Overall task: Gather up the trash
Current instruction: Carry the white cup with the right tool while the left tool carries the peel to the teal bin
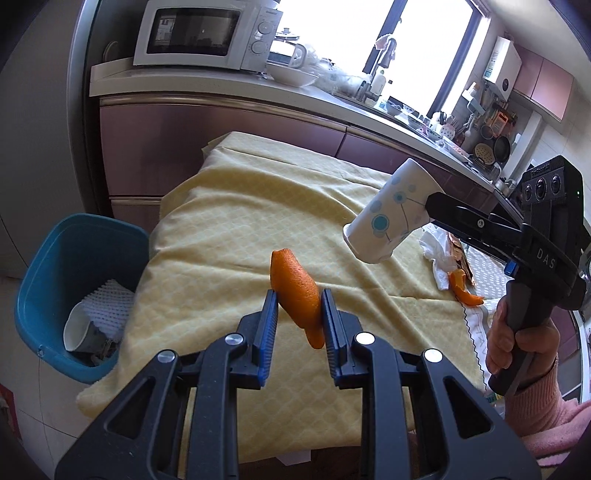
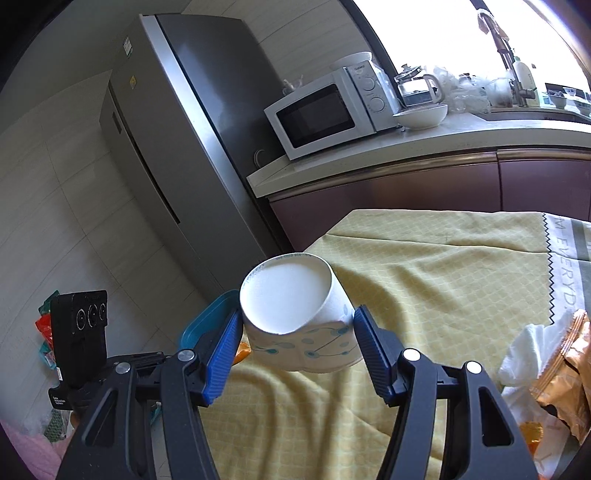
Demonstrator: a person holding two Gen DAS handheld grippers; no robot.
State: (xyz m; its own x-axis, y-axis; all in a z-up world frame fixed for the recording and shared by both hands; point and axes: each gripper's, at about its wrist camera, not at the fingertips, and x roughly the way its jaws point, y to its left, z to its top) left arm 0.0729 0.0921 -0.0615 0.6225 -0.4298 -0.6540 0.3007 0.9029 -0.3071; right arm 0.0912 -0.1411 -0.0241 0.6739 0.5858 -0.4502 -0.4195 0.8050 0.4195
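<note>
My left gripper [image 1: 299, 314] is shut on an orange peel [image 1: 295, 291] and holds it above the yellow tablecloth [image 1: 229, 229]. My right gripper [image 2: 295, 328] is shut on a white paper cup [image 2: 295, 317] with blue dots, bottom facing the camera; the cup also shows in the left wrist view [image 1: 388, 218], held in the air over the table. A blue trash bin [image 1: 74, 288] stands on the floor left of the table, with a cup and white paper inside. Its rim shows in the right wrist view [image 2: 210, 314] behind the left finger.
More trash lies on the table's right side: another orange peel [image 1: 463, 290], a crumpled white tissue [image 2: 532, 350] and a golden snack wrapper [image 2: 569, 362]. A kitchen counter with a microwave [image 1: 203, 33] runs behind the table. A fridge [image 2: 177, 129] stands at the left.
</note>
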